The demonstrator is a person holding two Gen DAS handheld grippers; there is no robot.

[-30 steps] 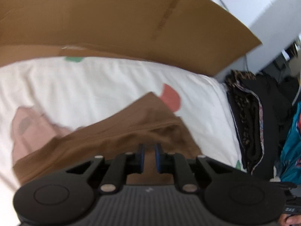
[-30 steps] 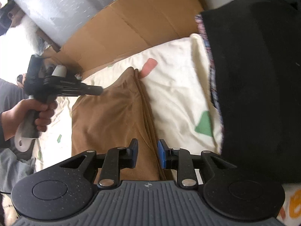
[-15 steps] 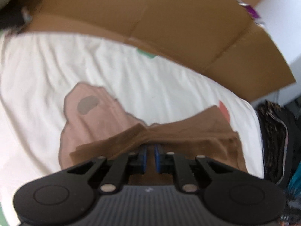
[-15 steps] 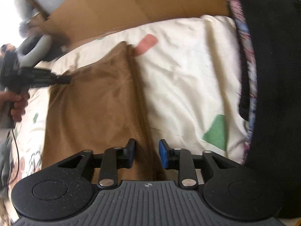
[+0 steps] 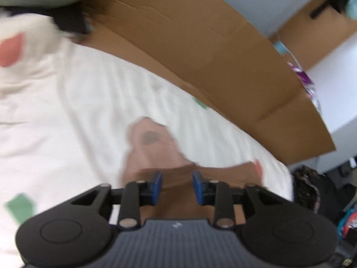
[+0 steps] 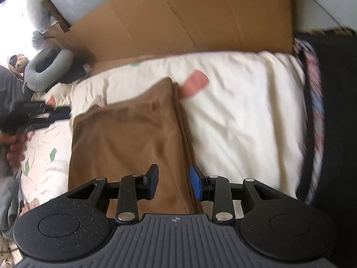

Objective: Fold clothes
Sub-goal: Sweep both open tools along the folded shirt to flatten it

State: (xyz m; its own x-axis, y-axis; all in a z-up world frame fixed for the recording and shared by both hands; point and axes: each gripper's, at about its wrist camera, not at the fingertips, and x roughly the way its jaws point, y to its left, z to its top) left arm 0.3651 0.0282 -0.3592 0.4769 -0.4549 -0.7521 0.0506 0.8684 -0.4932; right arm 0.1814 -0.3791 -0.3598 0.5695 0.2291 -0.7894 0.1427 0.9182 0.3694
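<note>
Cardboard sheet [image 6: 200,20] against pale wall [image 5: 256,4]

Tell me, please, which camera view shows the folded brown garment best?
The right wrist view: the folded brown garment lies nearly whole there, its stacked edges visible. The left wrist view is blurred and shows only a strip beyond the fingers.

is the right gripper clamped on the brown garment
No, the right gripper is open, its fingers spread apart over the folded brown garment.

Brown garment [image 6: 125,138] on a cream sheet [image 6: 241,111] with pink and green patches, tan cardboard [image 6: 200,15] behind.
</note>
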